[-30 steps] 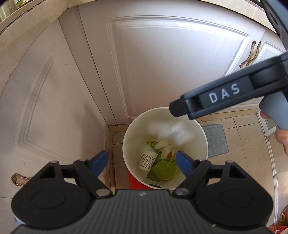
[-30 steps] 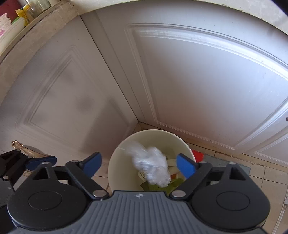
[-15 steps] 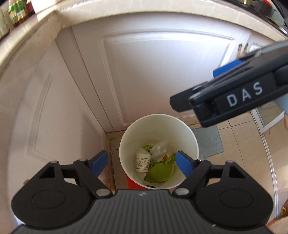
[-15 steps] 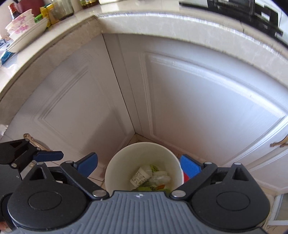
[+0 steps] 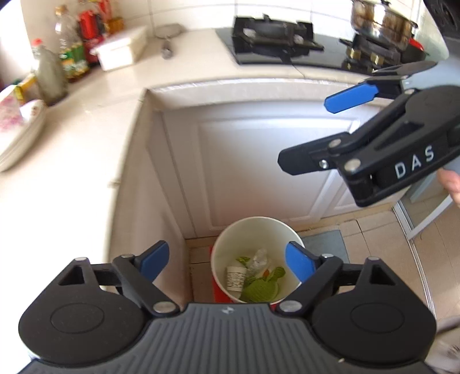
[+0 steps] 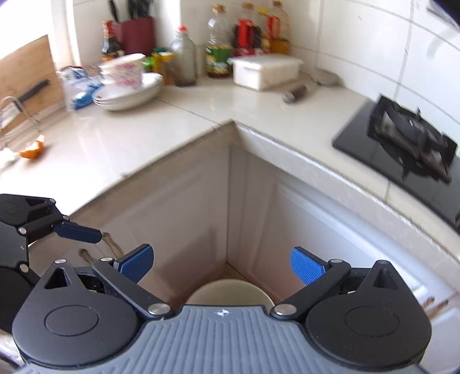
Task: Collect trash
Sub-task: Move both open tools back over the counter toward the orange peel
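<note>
A white bin [image 5: 258, 227] stands on the floor in the corner of the cabinets. It holds a paper cup [image 5: 235, 277], crumpled clear plastic [image 5: 258, 260] and green leaves [image 5: 261, 287]. My left gripper [image 5: 227, 261] hangs high above the bin, its jaws opening with nothing between them. My right gripper [image 5: 303, 132] is to the right of it, higher up, wide open and empty. In the right wrist view only the bin's rim [image 6: 230, 290] shows below the right gripper [image 6: 221, 263]. An orange peel [image 6: 31, 151] lies on the counter at far left.
An L-shaped counter [image 6: 178, 120] wraps the corner, carrying stacked plates [image 6: 129, 92], bottles [image 6: 218, 51] and a white box [image 6: 264, 70]. A black gas hob [image 5: 273, 37] with a steel pot [image 5: 382, 20] sits at the right. A grey mat [image 5: 327, 244] lies beside the bin.
The crumpled plastic fell from the right gripper into the bin. Both grippers rose well above the bin, and the counter top and hob came into view.
</note>
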`<state>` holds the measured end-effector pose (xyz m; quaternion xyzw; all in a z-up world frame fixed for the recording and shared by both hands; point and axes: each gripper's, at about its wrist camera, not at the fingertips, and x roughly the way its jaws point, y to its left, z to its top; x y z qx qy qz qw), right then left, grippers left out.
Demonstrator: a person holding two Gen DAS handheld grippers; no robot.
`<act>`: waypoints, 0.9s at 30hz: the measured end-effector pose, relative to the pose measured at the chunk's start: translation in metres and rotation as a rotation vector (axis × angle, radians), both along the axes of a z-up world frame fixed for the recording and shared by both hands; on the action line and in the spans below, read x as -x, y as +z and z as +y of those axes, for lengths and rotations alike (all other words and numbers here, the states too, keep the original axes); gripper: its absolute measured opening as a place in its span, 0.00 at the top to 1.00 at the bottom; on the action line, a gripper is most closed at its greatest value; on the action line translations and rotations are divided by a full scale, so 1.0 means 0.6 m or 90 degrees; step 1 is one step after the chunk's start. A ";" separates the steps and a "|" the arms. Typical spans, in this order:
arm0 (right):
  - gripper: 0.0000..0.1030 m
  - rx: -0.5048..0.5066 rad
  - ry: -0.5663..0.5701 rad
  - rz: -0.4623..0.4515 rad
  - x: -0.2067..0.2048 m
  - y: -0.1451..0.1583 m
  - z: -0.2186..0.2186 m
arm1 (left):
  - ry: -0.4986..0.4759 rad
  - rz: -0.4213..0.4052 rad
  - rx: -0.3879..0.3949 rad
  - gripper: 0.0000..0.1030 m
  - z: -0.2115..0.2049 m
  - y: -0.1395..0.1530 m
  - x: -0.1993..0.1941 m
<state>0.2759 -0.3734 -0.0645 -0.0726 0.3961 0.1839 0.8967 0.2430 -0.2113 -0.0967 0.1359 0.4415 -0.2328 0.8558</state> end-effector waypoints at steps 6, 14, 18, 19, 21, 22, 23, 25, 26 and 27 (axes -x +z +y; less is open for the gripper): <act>0.00 -0.009 0.088 -0.032 -0.014 0.041 0.077 | 0.091 -0.042 0.004 0.13 0.081 0.051 0.019; 0.00 -0.023 0.226 -0.041 -0.050 0.048 0.223 | 0.266 -0.063 -0.019 0.13 0.222 0.067 0.044; 0.00 -0.027 0.297 -0.041 -0.069 0.043 0.310 | 0.360 -0.070 -0.030 0.13 0.302 0.073 0.060; 0.00 -0.028 0.314 -0.040 -0.073 0.041 0.331 | 0.379 -0.073 -0.034 0.13 0.316 0.073 0.063; 0.00 -0.027 0.343 -0.040 -0.078 0.037 0.373 | 0.421 -0.075 -0.038 0.13 0.353 0.075 0.075; 0.00 -0.027 0.357 -0.037 -0.083 0.035 0.391 | 0.439 -0.075 -0.039 0.13 0.367 0.074 0.078; 0.00 -0.027 0.370 -0.033 -0.087 0.033 0.408 | 0.457 -0.074 -0.038 0.13 0.384 0.073 0.084; 0.00 -0.022 0.395 -0.031 -0.092 0.028 0.441 | 0.489 -0.072 -0.040 0.13 0.409 0.070 0.090; 0.00 -0.019 0.408 -0.029 -0.095 0.024 0.459 | 0.500 -0.071 -0.041 0.13 0.419 0.069 0.095; 0.00 -0.015 0.418 -0.027 -0.097 0.021 0.474 | 0.510 -0.070 -0.041 0.13 0.427 0.067 0.096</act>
